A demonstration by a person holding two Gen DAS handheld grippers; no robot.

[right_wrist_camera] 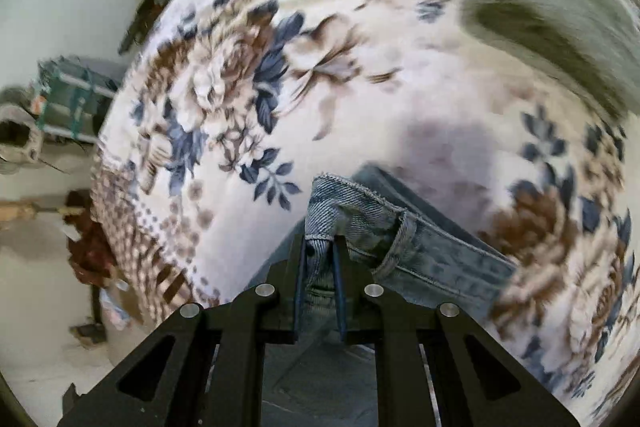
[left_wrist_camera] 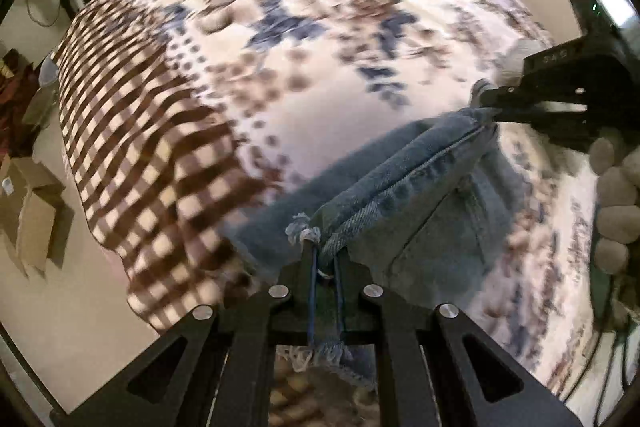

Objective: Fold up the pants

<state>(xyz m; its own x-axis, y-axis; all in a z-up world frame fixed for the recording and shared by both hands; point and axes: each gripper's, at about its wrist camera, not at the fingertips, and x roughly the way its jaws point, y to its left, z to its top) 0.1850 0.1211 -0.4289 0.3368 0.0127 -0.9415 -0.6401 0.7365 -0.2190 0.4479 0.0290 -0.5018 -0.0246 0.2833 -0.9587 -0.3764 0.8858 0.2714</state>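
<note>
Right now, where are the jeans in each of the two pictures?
Left wrist: jeans lower centre, frayed hem in the left tongs.
Right wrist: jeans lower centre, waistband in the right tongs.
Shared landmark: floral blanket beneath.

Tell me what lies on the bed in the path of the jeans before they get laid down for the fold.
Nothing visible blocks them. The left gripper and right gripper are both shut on the blue denim jeans, and the floral blanket ahead is bare, apart from a grey-green cloth at its far corner.
</note>
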